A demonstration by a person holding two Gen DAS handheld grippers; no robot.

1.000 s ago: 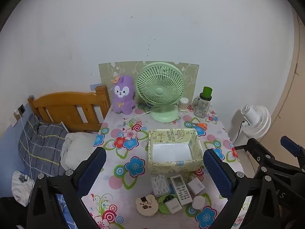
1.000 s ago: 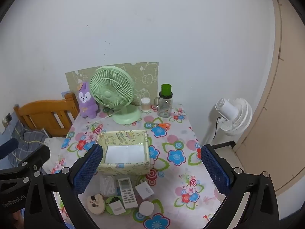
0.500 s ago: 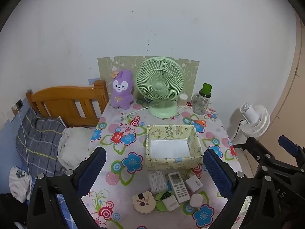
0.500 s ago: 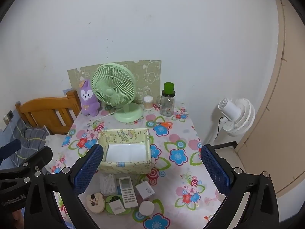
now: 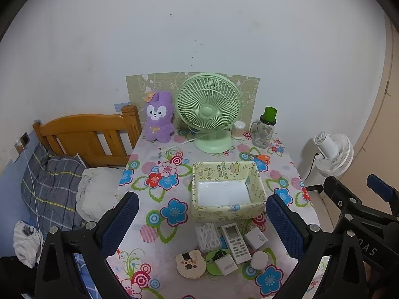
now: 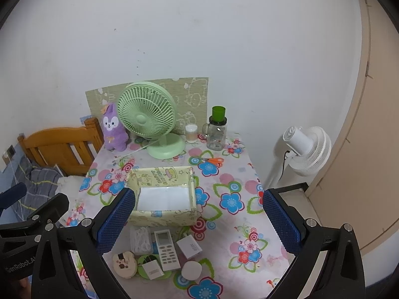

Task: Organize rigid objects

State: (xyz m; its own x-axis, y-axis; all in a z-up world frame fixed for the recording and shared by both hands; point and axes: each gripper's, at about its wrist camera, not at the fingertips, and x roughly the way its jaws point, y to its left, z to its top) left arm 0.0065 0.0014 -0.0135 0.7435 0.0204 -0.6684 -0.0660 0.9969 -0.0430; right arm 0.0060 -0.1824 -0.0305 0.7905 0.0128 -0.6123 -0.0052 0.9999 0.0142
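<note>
A: Both tools hang above the near edge of the flowered table [image 5: 154, 226], and the left gripper [image 5: 202, 223] has its blue pads spread wide with nothing between them.

B: Same on the other side: the right gripper [image 6: 197, 221] is splayed wide apart, nothing held. Each one shows in the other's view, off at the edge.

A: Down on the cloth, the yellow-green box [image 5: 227, 190] sits mid-table, and I see only its white floor inside.

B: And just in front of it, the cluster: a white remote [image 6: 166, 249] lying flat, a clear bag of cotton swabs [image 6: 141, 239] just beside it on its left, a small white box [image 6: 189, 247] on its right.

A: Nearer the edge, a bear-shaped case [image 5: 190, 263], a white charger [image 5: 225, 265] resting on a green disc [image 5: 212, 266], and a white round puck [image 5: 259, 260].

B: At the back, a green desk fan [image 6: 147, 119], a purple plush rabbit [image 6: 113, 130], a glass jar with a green cap [image 6: 217, 130], and orange scissors [image 6: 214, 160] lying flat.
</note>
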